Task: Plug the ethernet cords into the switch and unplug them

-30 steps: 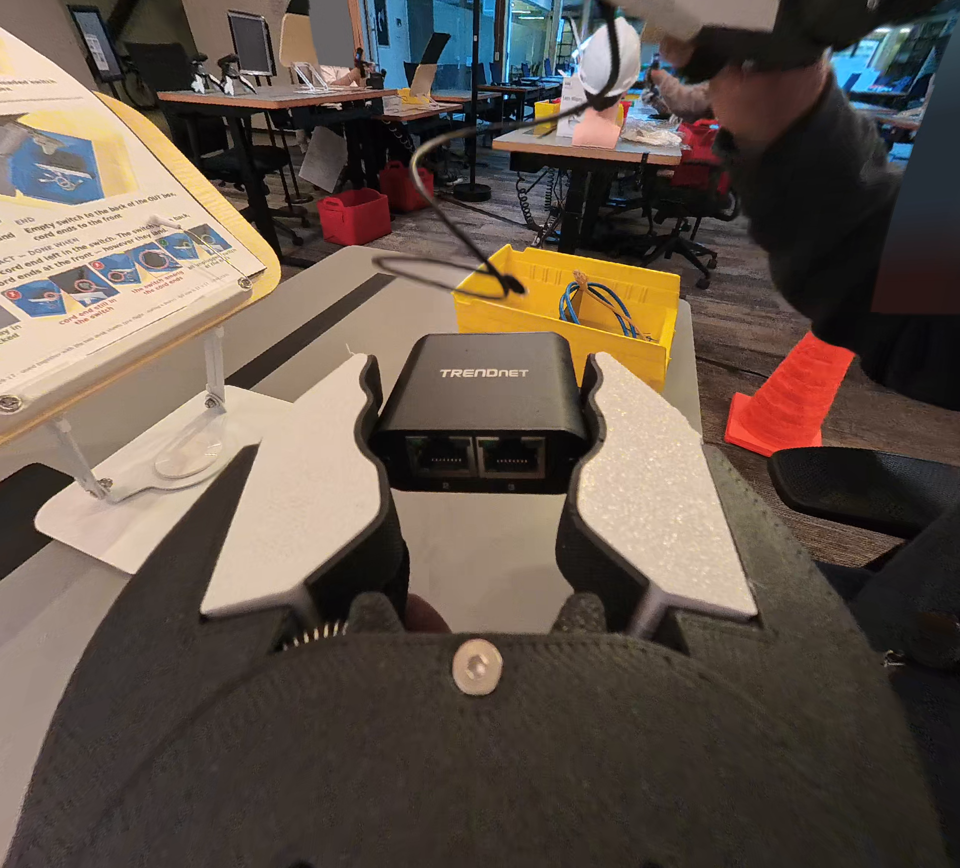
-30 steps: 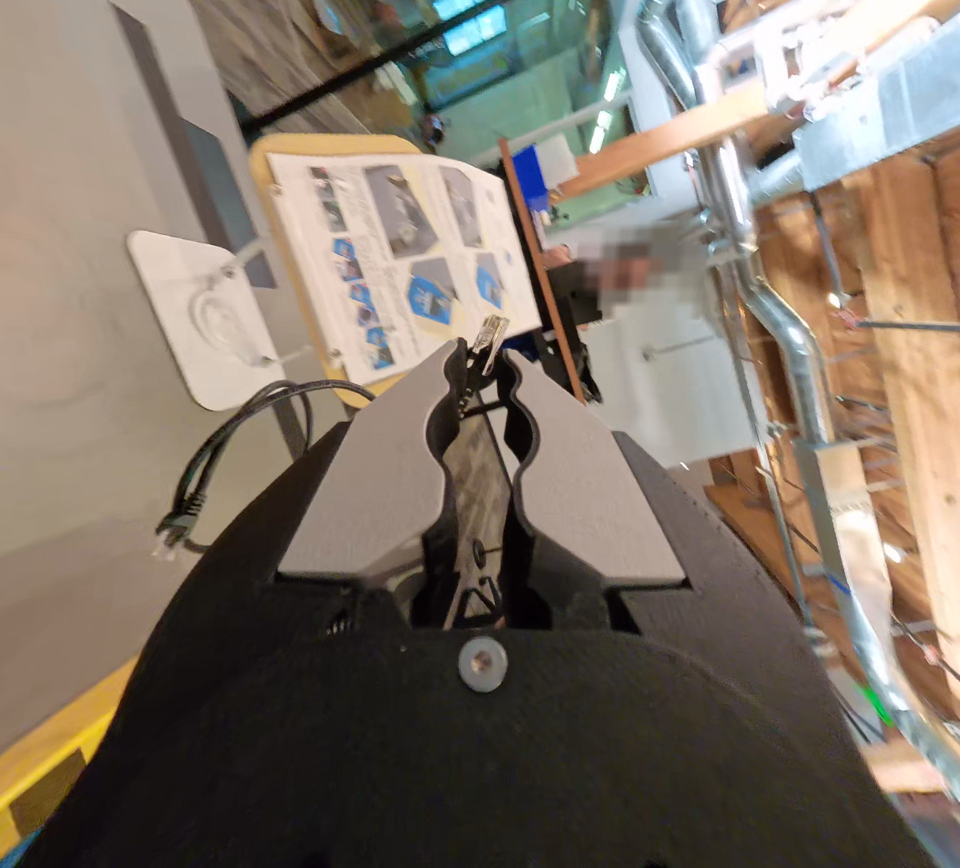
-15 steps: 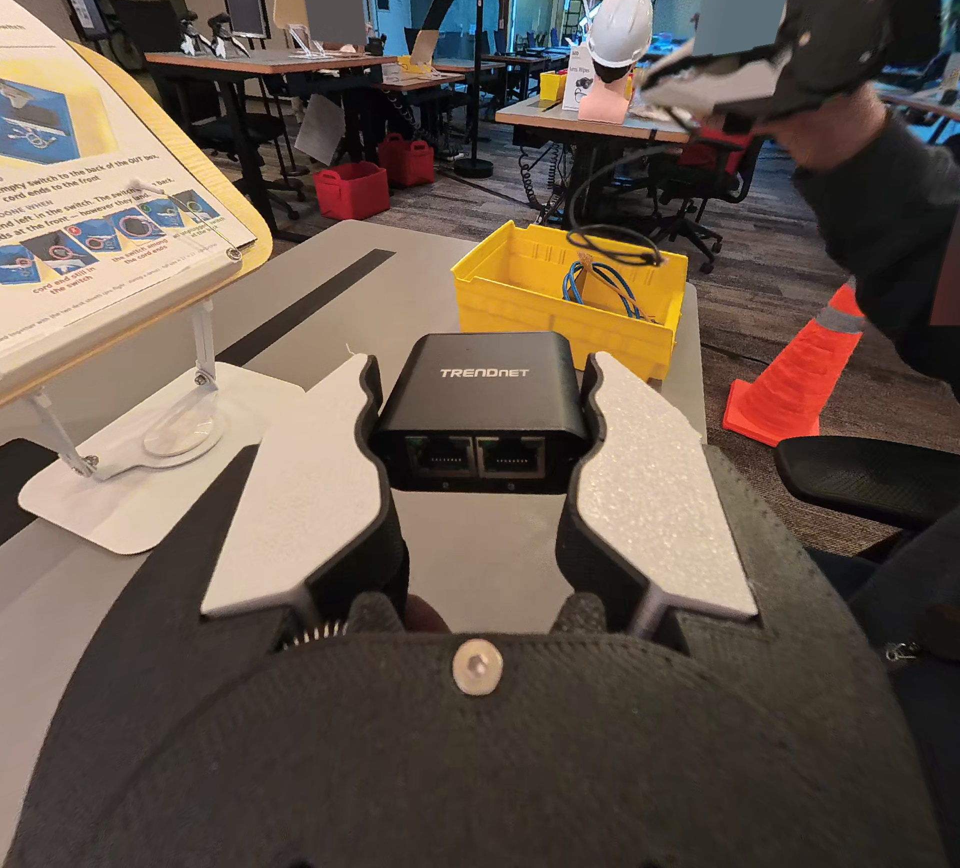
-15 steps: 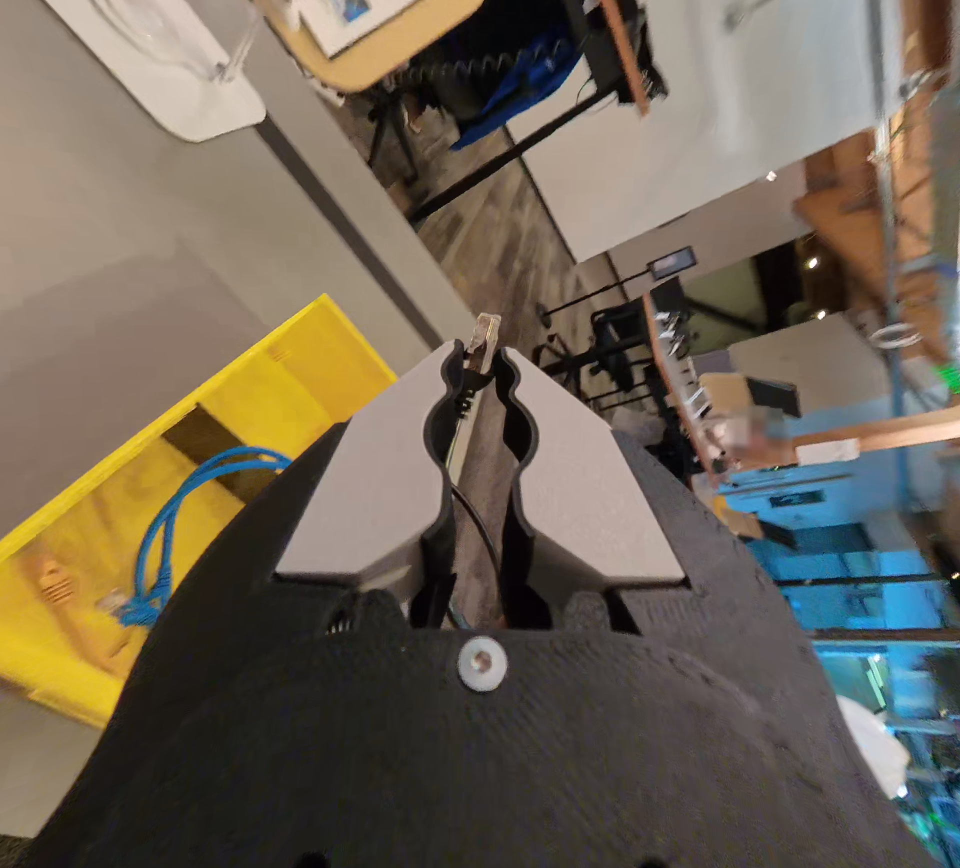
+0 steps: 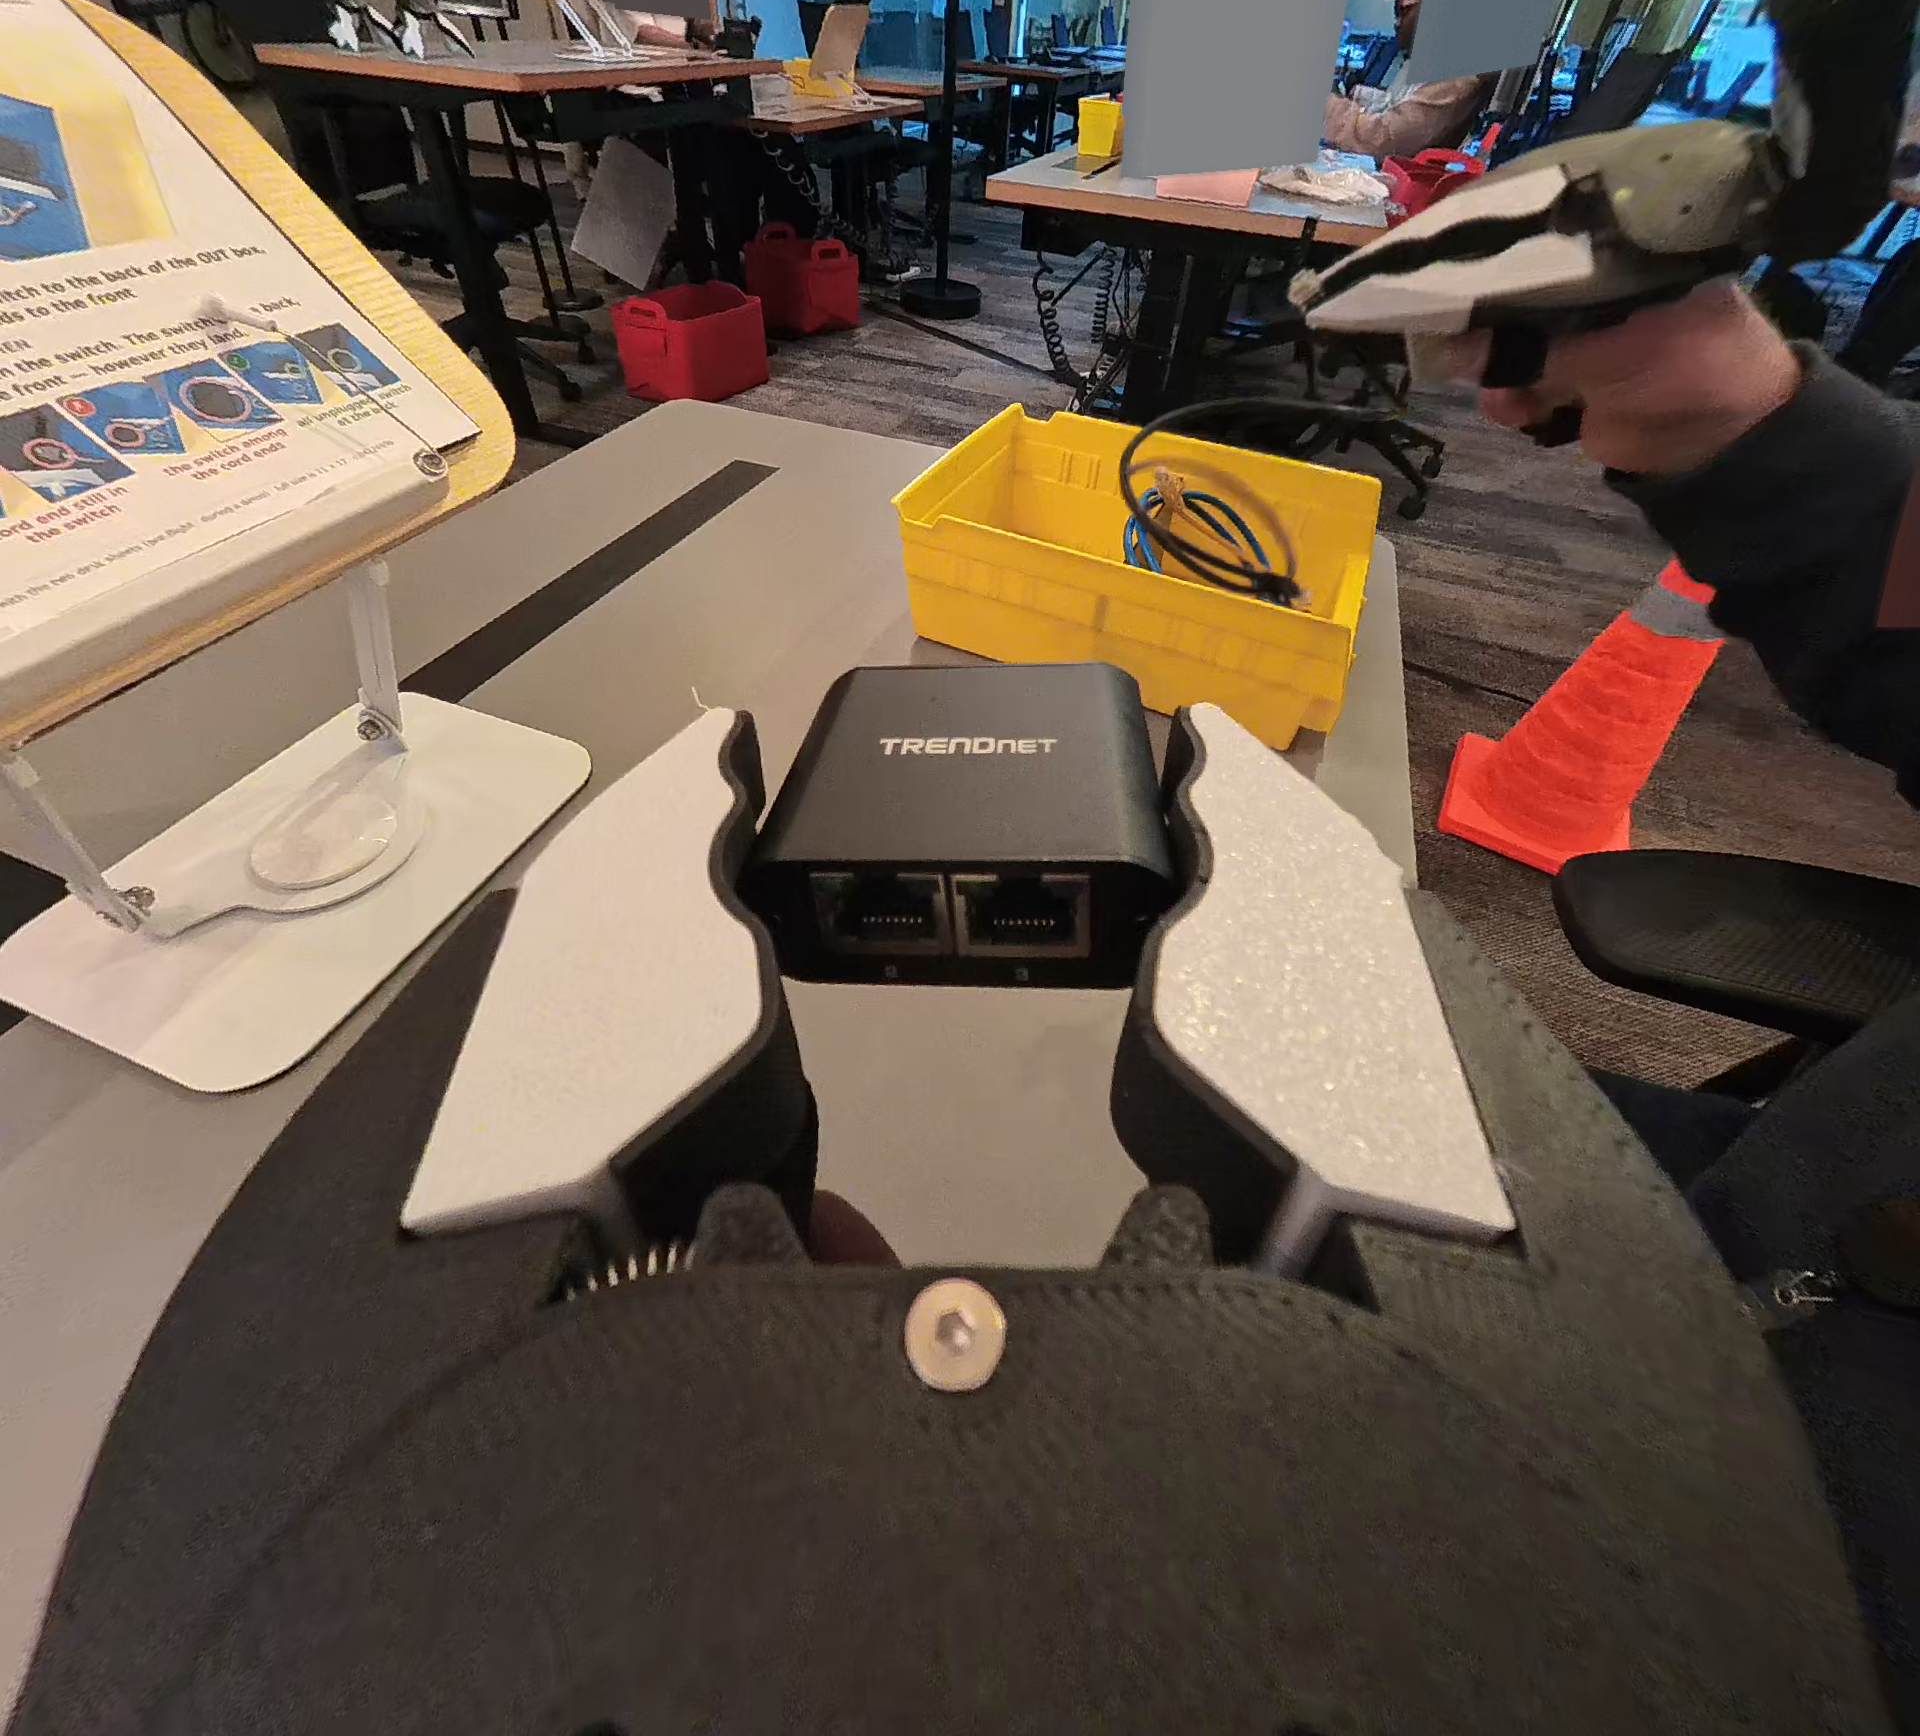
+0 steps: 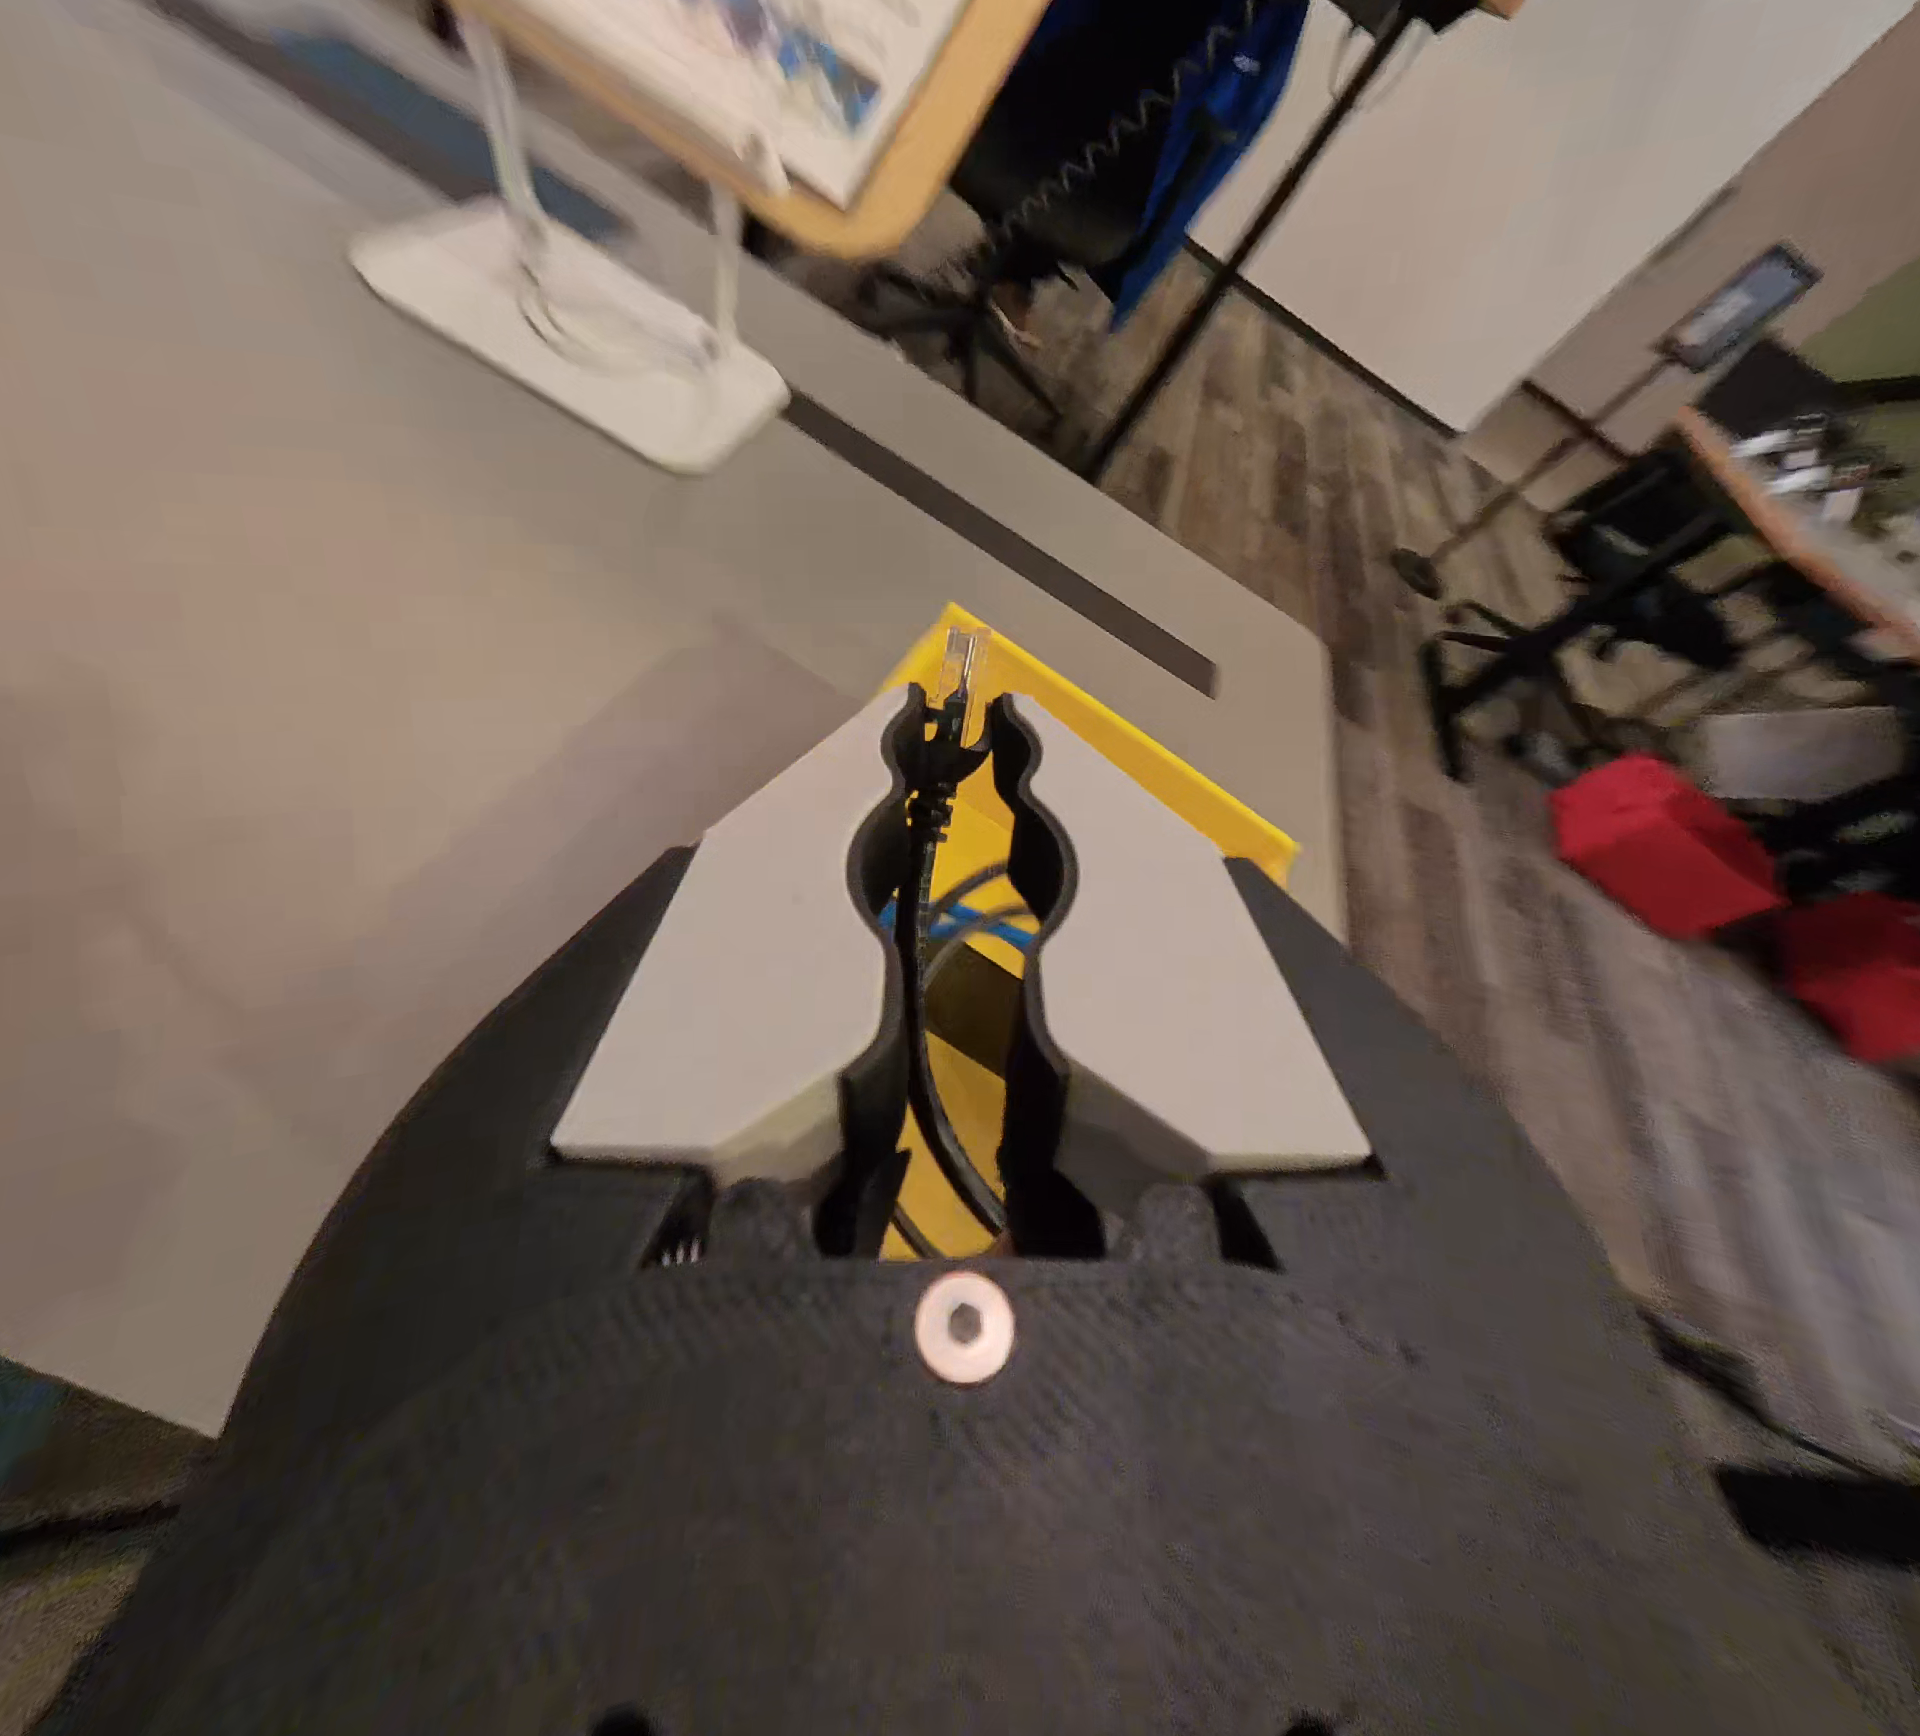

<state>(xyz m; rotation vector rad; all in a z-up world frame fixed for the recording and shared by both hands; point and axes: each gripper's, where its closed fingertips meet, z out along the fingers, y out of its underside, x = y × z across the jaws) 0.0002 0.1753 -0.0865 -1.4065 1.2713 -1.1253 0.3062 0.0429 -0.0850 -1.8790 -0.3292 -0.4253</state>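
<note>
Sitting between the fingers of the left tool (image 5: 956,839), the black switch (image 5: 971,803) is clamped by its two sides just above the grey table (image 5: 727,585), with both of its ports facing the camera and both empty — nothing is plugged in at this moment. The right tool (image 6: 958,707) is closed on the black cord (image 6: 925,865), pinching it just behind the clear plug (image 6: 961,668), which sticks out past the tips. From the left wrist view that tool (image 5: 1325,304) is up at the far right, well apart from the switch, and the cord's slack (image 5: 1195,491) loops down into the yellow bin (image 5: 1039,564) standing on the table beyond the switch. A blue cord (image 5: 1216,533) lies coiled in the same bin, held by neither tool. To the left an instruction board on a white stand (image 5: 312,855) leans over the table, and an orange cone (image 5: 1558,751) stands on the floor at the right. My reading is that no cord is seated now; whether the black one is on its way to a port or being put back in the bin I cannot tell — the blue one looks left to handle.
</note>
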